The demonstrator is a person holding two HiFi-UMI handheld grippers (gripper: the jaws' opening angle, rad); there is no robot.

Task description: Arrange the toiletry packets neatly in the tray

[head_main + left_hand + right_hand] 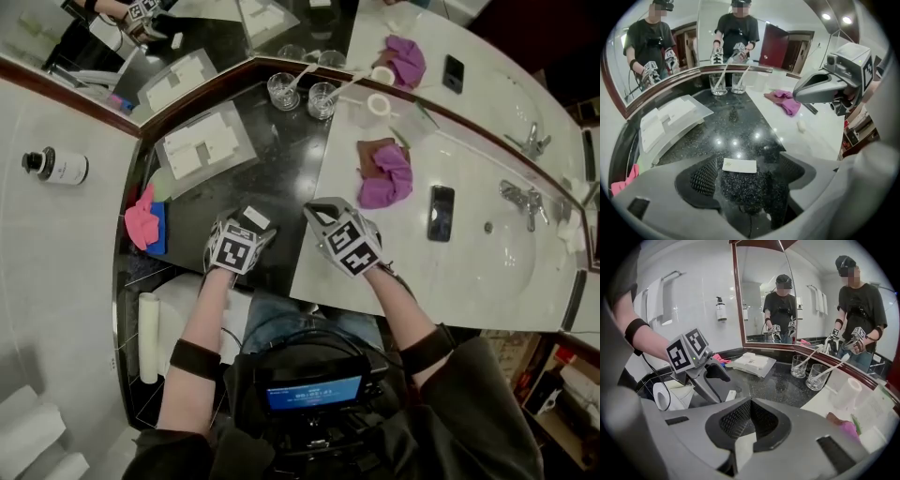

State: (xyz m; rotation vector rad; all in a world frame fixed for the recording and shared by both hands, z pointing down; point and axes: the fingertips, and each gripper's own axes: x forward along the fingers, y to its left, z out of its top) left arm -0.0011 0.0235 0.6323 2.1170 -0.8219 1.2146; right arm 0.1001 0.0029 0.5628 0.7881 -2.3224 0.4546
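**While one packet lies loose, my left tongs stand wide over it**

Since the packet (739, 166) lies flat on the dark counter (740, 129), I have the left tongs (749, 174) tipped steeply down. Their jaws are spread wide, with one pad on each side of it. As far as I can see, neither pad touches it, so it is bracketed, not gripped. I judge that wide stance suits a thin, flat sachet: the pads have to come in low from both edges, because there is no height to bite on.

The tray (699, 116) sits beyond the left tips and off to their left. It already carries white packets (675, 110) laid side by side, so this one looks like a straggler to be lined up with them.

The right tongs (749, 416) are closed pad to pad with nothing pinched at the tips. (A pale sliver shows behind the pads; I cannot tell if it is counter or paper.) They hang just right of the left tongs, apart from the packet, which I read as keeping out of the way.

My worry is the polished stone: the packet could skate ahead of the pads instead of lifting.
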